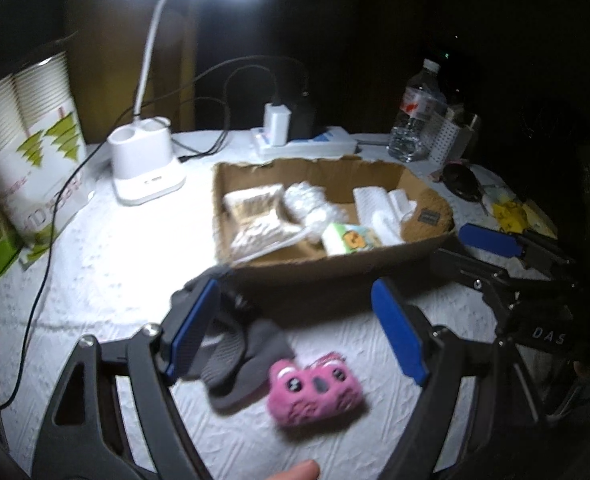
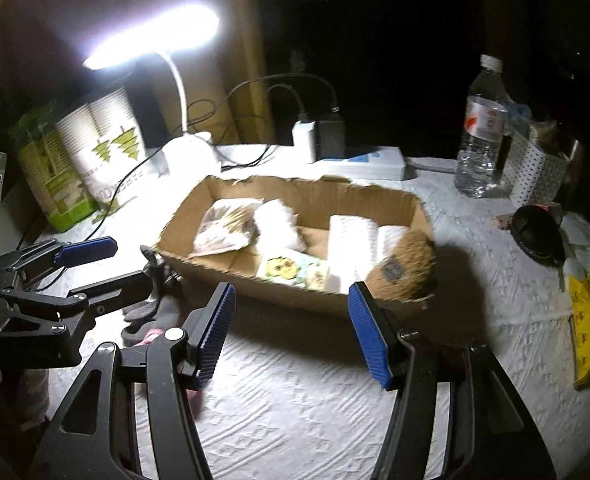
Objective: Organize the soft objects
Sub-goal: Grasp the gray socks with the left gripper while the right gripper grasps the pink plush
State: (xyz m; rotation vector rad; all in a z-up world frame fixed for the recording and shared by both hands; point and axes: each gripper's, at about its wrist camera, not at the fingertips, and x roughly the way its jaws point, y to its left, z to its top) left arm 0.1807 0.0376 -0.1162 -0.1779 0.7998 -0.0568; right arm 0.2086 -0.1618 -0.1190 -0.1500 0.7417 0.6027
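Sorting's partway done: cardboard box (image 1: 327, 248) already holds soft stuff. Pink plush (image 1: 315, 394) and grey gloves (image 1: 231, 356) lie just in front of it. Both sets of fingers wide, empty; left gripper (image 1: 295, 336) needs to drop onto the plush next, I'd guess.

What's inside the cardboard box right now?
The cardboard box holds a clear packet, a white bundle, a printed tissue pack, white rolls and a brown fuzzy item. Anything beneath them is hidden.

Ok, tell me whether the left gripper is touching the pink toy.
Apart: left wrist view shows the left gripper open, the pink toy lying clear between its fingers.
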